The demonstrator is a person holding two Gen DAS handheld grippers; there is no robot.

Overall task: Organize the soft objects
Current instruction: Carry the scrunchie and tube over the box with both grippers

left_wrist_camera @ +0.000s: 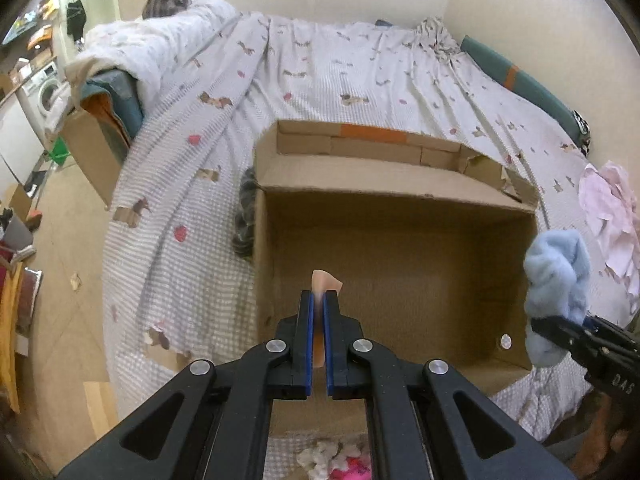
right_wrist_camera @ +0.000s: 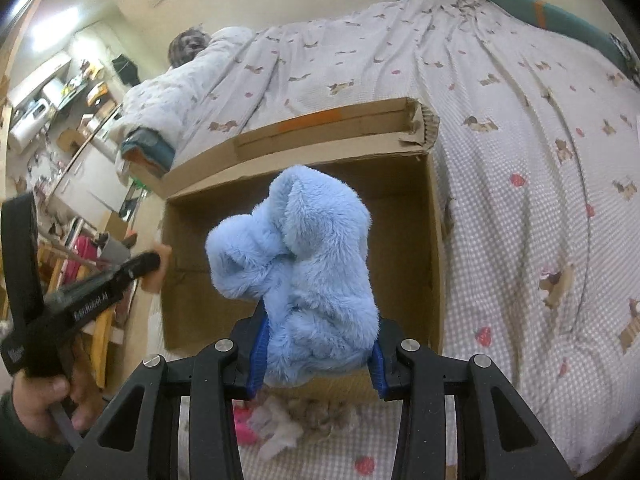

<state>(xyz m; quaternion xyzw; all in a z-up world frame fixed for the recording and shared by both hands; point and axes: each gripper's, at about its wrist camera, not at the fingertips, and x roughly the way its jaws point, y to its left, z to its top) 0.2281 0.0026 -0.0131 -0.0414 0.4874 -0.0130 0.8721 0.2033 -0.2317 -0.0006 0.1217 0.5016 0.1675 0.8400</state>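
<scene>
Over the cardboard box (left_wrist_camera: 400, 248): left gripper (left_wrist_camera: 319, 300) fingers pinch a peach cloth (left_wrist_camera: 326, 280); right gripper (right_wrist_camera: 316, 344) fingers clamp a blue plush (right_wrist_camera: 304, 264).

Peach piece (left_wrist_camera: 325, 280) mostly hidden between left claw's (left_wrist_camera: 319, 300) pads; kind unclear. Blue plush (right_wrist_camera: 304, 280) covers box floor (right_wrist_camera: 404, 248). Pink and white bits (left_wrist_camera: 340, 460) cut by frame edge.

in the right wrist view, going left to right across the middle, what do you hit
left hand-held gripper holding a peach scrap → cardboard box left wall → fluffy blue toy → box right wall → patterned bedsheet
</scene>
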